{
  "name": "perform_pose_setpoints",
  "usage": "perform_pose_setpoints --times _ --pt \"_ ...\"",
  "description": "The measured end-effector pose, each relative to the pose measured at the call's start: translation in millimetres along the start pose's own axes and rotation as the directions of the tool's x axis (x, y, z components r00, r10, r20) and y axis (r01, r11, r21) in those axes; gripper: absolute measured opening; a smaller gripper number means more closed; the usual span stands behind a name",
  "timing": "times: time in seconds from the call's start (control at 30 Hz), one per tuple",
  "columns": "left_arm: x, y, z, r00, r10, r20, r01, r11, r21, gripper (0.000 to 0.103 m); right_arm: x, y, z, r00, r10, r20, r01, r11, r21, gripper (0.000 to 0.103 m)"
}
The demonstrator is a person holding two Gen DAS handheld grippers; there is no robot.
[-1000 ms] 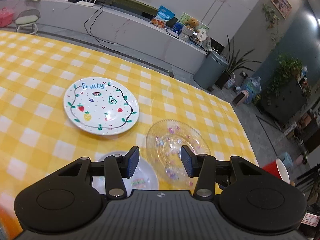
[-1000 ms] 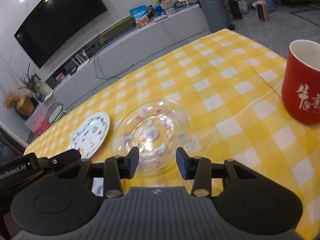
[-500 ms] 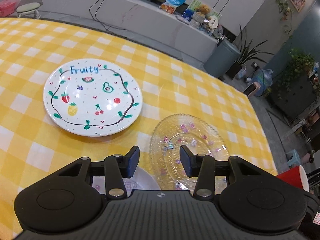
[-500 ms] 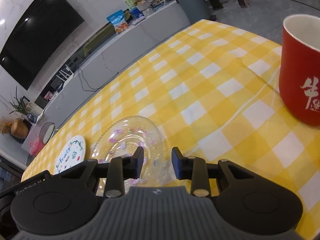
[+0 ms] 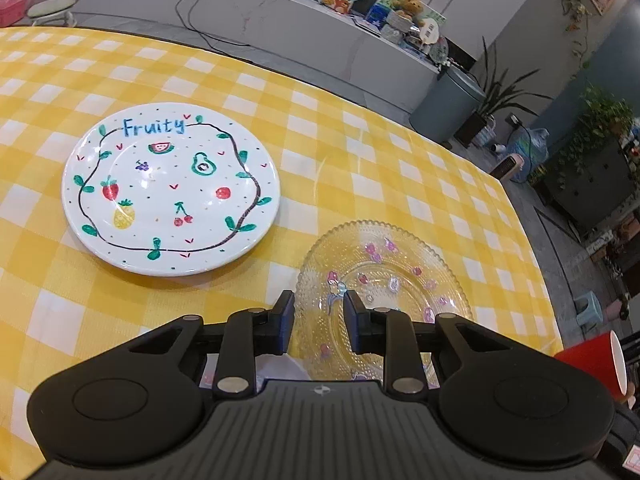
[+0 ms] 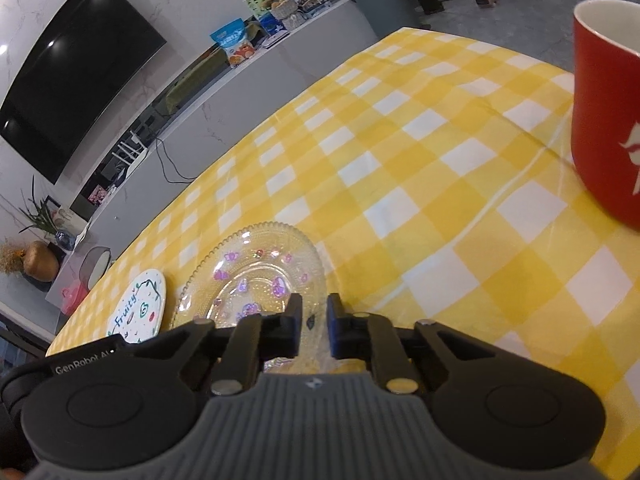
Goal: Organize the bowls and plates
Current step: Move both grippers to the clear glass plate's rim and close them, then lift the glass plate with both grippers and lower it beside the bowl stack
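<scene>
My white ceramic plate (image 5: 170, 194) reads "Fruity" in blue above painted fruit; it lies flat on the yellow checked tablecloth (image 5: 360, 152), just left of the beaded clear glass plate (image 5: 384, 280). My right gripper (image 6: 314, 322) straddles that glass rim, jaws narrowly apart; I cannot tell if they touch. My left gripper (image 5: 319, 322) hangs parted. The red mug (image 6: 606, 120) is cut off, its white characters unreadable.
</scene>
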State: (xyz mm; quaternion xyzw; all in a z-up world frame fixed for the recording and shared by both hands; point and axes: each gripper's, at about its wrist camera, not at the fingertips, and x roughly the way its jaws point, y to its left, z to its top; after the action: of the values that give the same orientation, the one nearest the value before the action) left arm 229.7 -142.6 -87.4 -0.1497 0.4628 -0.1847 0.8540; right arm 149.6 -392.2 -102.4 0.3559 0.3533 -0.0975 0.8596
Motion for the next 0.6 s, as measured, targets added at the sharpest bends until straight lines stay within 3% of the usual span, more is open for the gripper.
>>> perform_pose_setpoints --times 0.17,0.6 --pt "1 -4 0 0.999 0.039 0.005 -0.039 0.999 0.022 0.015 -1 -3 1 1.0 0.002 -0.008 -0.002 1.0 0.027 0.007" --pt "-18 -12 0 1.0 0.005 0.02 -0.006 0.999 0.036 0.012 -16 -6 8 0.999 -0.009 -0.046 0.012 0.997 0.073 0.007"
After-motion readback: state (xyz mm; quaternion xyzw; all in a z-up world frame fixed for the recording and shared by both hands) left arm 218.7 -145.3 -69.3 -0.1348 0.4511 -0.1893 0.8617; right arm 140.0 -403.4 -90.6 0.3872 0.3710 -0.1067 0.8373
